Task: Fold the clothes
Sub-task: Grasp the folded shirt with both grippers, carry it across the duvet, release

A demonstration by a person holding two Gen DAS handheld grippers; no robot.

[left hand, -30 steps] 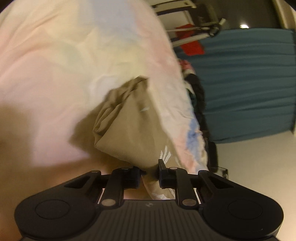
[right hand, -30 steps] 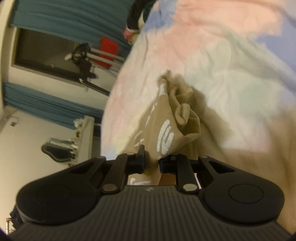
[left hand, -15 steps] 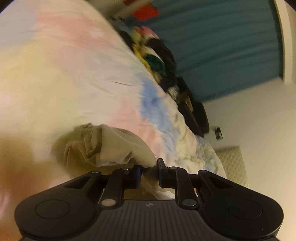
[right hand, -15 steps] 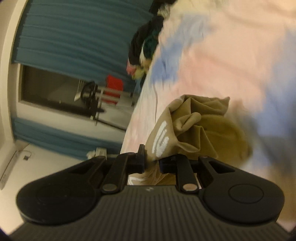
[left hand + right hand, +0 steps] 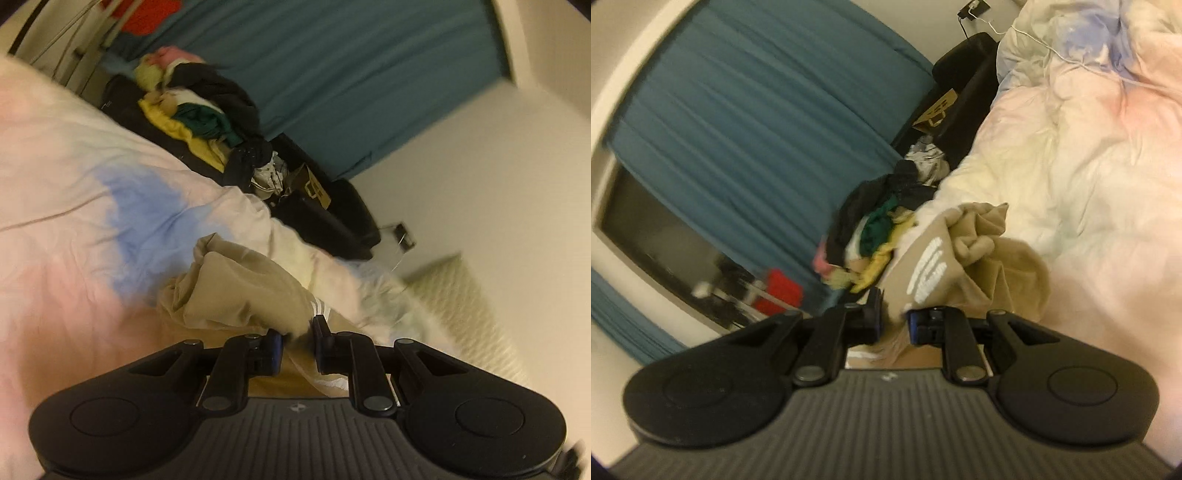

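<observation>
Both grippers, left [image 5: 297, 345] and right [image 5: 894, 319], pinch the tan garment [image 5: 236, 291] bunched at 12 o'clock over the pastel duvet [image 5: 66, 192]; only the right view shows its white lettering [image 5: 929, 267].

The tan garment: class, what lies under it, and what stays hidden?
Under the tan garment lies the pastel duvet. Both grippers, left and right, pinch it. The duvet patch beneath its bunched folds is covered.
</observation>
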